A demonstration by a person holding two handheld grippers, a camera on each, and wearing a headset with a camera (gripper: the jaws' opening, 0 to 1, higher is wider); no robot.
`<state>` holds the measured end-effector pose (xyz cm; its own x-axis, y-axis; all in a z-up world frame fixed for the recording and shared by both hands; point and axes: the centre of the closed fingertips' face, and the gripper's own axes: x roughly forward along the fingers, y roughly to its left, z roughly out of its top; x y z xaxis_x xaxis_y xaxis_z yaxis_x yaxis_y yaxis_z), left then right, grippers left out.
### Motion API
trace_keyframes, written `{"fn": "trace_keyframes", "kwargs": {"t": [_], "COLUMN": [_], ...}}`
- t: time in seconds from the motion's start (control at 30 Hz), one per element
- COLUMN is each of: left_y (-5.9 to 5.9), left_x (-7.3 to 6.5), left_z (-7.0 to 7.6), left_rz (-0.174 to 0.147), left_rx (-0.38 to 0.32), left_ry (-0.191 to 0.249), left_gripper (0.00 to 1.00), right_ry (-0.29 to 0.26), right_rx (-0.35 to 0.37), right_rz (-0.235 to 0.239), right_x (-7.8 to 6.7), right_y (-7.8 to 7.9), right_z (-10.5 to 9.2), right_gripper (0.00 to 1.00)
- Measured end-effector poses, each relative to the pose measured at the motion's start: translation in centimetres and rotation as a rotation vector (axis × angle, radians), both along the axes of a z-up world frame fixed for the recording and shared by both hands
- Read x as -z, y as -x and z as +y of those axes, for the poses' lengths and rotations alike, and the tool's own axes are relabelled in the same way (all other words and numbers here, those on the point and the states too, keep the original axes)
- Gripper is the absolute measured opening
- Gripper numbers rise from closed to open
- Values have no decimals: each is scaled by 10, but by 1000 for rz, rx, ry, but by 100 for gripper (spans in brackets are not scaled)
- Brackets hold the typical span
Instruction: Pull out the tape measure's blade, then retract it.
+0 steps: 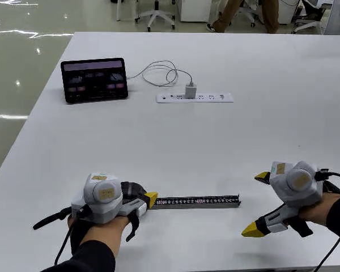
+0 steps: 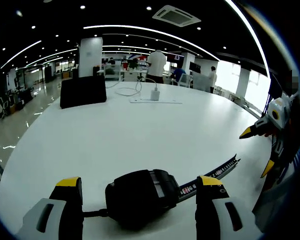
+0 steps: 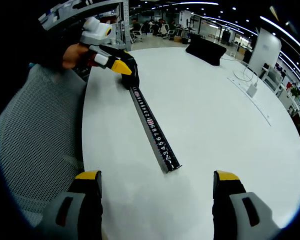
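- The left claw (image 2: 139, 180) rests low on the white table (image 1: 215, 141), near its front edge, on the person's left side.
- Left claw state: jaws wide apart. The black case of the tape measure (image 2: 140, 192) lies between them, with a visible gap on each side in the left gripper view, so no clamping contact is seen.
- The blade (image 1: 195, 200) is drawn out of the case and lies flat on the table, numbered face up. It runs from the case toward the person's right.
- The blade's end hook (image 3: 172, 167) lies free on the table, just ahead of the right claw in the right gripper view. Nothing grips it.
- The right claw (image 1: 256, 203) is held above the table on the person's right, apart from the blade's end.
- Right claw state: jaws wide open, yellow tips spread, nothing between them.
- At the far side of the table stands a dark tablet (image 1: 94, 79). To its right lies a white power strip (image 1: 209, 98) with a white charger (image 1: 190, 90) plugged in. A looped cable (image 1: 158, 72) runs between the charger and the tablet.
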<state>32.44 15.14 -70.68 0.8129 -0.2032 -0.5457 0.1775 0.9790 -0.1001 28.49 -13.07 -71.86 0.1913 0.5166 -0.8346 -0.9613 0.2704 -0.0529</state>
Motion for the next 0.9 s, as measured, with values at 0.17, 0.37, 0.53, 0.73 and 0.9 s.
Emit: {"fn": "trace_keyframes", "kwargs": {"t": [0.17,0.37,0.53,0.73,0.9], "left_y": [0,0,0,-1,0], "left_x": [1,0,0,-1,1], "left_z": [0,-1,-1,1,0], "left_rz": [4,-2,-2,-5,3], "left_rx": [1,2,2,0,6], "left_ry": [5,5,8,2,-3], "left_gripper": [90,90,90,88,87], "right_ry": [78,136,155,195,212], "right_rx": [-141,-207,-265,-307,-330], "right_rz": [9,57,66,70,68], "right_x": [8,26,27,32,37], "right_y": [-8,-18,-24,-28,-26], "right_z": [4,5,9,6,5], "right_gripper": [77,61,48,39,33]}}
